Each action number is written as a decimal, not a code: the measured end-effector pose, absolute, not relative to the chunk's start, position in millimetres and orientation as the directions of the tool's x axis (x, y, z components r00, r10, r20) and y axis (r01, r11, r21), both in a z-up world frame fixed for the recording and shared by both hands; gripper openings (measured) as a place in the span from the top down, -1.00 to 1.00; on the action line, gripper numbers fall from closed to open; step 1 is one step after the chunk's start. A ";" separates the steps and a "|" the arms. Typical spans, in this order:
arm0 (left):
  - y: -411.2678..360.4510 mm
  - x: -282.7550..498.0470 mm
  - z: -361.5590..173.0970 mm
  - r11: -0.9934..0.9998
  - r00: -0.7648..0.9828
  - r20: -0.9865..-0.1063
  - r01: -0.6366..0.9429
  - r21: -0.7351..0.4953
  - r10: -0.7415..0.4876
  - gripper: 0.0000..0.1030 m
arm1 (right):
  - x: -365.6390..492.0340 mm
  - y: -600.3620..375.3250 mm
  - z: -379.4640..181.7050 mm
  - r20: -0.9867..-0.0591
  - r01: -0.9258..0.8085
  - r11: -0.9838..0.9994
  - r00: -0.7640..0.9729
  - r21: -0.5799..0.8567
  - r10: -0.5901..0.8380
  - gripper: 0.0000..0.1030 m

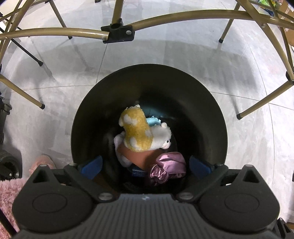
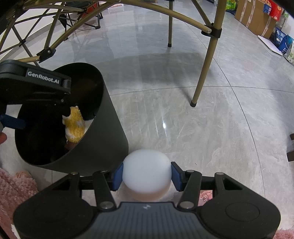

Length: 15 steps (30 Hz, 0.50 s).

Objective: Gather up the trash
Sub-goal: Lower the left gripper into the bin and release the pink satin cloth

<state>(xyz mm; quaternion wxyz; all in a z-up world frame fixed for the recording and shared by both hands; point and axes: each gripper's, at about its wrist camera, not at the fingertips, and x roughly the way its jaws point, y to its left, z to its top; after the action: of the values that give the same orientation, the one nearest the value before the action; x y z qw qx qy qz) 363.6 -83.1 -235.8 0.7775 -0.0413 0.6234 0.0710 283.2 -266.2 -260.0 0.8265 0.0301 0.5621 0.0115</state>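
A black trash bin [image 1: 88, 110] stands on the grey tiled floor and also shows in the right wrist view [image 2: 110, 132]. Inside lie a yellow and white plush toy [image 1: 136, 132], a purple satin scrunchie [image 1: 165, 169] and a brownish item [image 1: 139, 156]. My left gripper [image 1: 145, 165] is open and empty, held just over the bin's mouth; its body shows in the right wrist view [image 2: 35, 82]. My right gripper [image 2: 146, 176] is shut on a white round jar [image 2: 147, 171] with a tan base, held just right of the bin, above the floor.
Gold folding table legs [image 2: 204, 68] and crossbars [image 1: 117, 33] stand beyond the bin. A pink fluffy rug [image 2: 11, 193] lies at the near left. Cardboard boxes [image 2: 257, 16] and bags line the far right wall.
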 end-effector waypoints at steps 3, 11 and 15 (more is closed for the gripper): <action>-81.5 362.3 -235.5 0.987 0.213 -0.975 -0.159 0.025 0.059 -1.00 | 283.4 -266.0 -260.3 -0.929 0.013 0.998 0.367 0.060 0.051 -0.02; -75.9 358.0 -230.6 0.988 0.231 -0.971 -0.152 0.027 0.062 -1.00 | 284.5 -263.2 -262.8 -0.932 0.010 0.999 0.360 0.043 0.037 -0.02; -72.3 355.4 -225.6 0.989 0.245 -0.967 -0.147 0.030 0.066 -1.00 | 285.0 -260.5 -262.4 -0.932 0.006 0.999 0.361 0.035 0.030 -0.02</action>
<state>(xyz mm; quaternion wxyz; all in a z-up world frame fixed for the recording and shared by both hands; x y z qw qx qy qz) 355.4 -72.3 -225.6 0.7884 -0.0333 0.6105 0.0675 285.0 -260.5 -262.4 0.8249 0.0160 0.5651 0.0075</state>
